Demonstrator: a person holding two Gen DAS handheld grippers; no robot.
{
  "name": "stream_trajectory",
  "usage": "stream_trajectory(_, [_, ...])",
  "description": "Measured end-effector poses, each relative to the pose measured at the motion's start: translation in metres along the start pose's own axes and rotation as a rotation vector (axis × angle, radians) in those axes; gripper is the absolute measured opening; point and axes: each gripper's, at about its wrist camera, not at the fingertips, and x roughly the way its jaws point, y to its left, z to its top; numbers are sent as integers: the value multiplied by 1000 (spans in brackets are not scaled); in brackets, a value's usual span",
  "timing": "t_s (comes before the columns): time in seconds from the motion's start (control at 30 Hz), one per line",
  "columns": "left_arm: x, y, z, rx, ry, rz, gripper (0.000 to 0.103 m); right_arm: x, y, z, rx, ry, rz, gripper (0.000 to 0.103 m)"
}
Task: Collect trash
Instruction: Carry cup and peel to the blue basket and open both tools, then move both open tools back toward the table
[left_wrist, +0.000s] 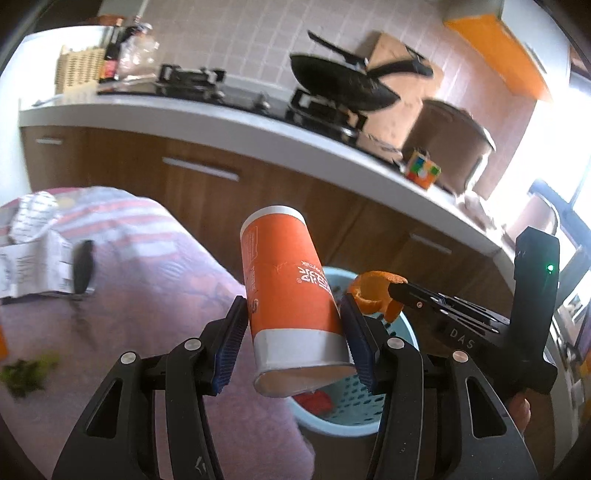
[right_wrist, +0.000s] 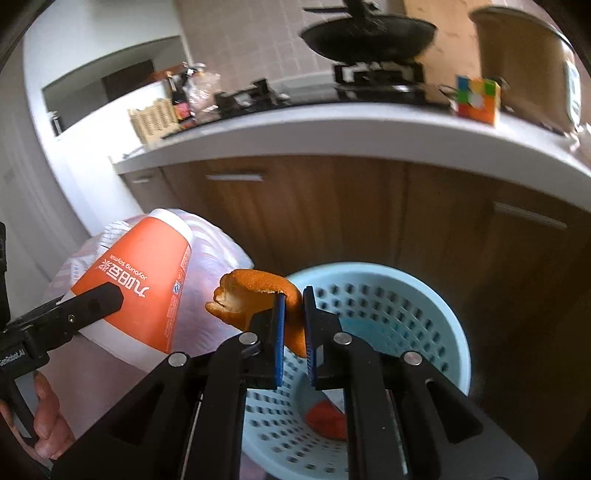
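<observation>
Carrying two pieces of trash at once, I had my left gripper (left_wrist: 291, 328) clamped on the orange paper cup (left_wrist: 286, 291), its blue pads pressed against the cup's sides near the white band at the open end, with the cup's closed end tilted up and away from me. My right gripper (right_wrist: 293, 332) was clenched on a curl of orange peel (right_wrist: 251, 295), most of the peel sticking out to the left of its pads. Just beyond and below both grippers sat the light blue perforated basket (right_wrist: 406, 288) on the floor, in front of the brown cabinet doors (right_wrist: 314, 214) under the counter (right_wrist: 369, 125).

By my reading, the task was partway through. Something red-orange (right_wrist: 327, 421) already lay at the bottom of the basket, so at least one piece seemed to be collected. The cup and the peel were lifted and near the basket's mouth but not yet dropped; the peel hung about over the near rim, and the cup sat a little to the left of the opening. Off to the left of my left gripper, on the striped cloth (left_wrist: 147, 258), I could see crumpled paper (left_wrist: 33, 258) and some green scraps (left_wrist: 26, 373), which looked like trash left to gather after these two went in.
</observation>
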Motion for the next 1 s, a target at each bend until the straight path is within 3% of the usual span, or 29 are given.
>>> stream_trajectory(0.17, [28,-14,-9,28,60,1,51,16,-23,-15,39,54,-36,9])
stream_trajectory(0.27, [36,-13,-13,22,80,23,71,29,-35,-22,73,104,-32,16])
stream_trajectory(0.33, [37,-10,-14,18,76,25,72,35,-40,-26,89,125,-38,25])
stream_trajectory(0.43, [32,-2,-15,-1,70,33,72,35,-42,-28,89,116,-44,54])
stream_trajectory(0.67, [-2,20,-17,-45,8,36,72,17,-16,-17,48,64,2,54])
stream_trajectory(1.0, [-95,62,-19,-82,-158,127,72,-13,73,8,-73,-26,122,54])
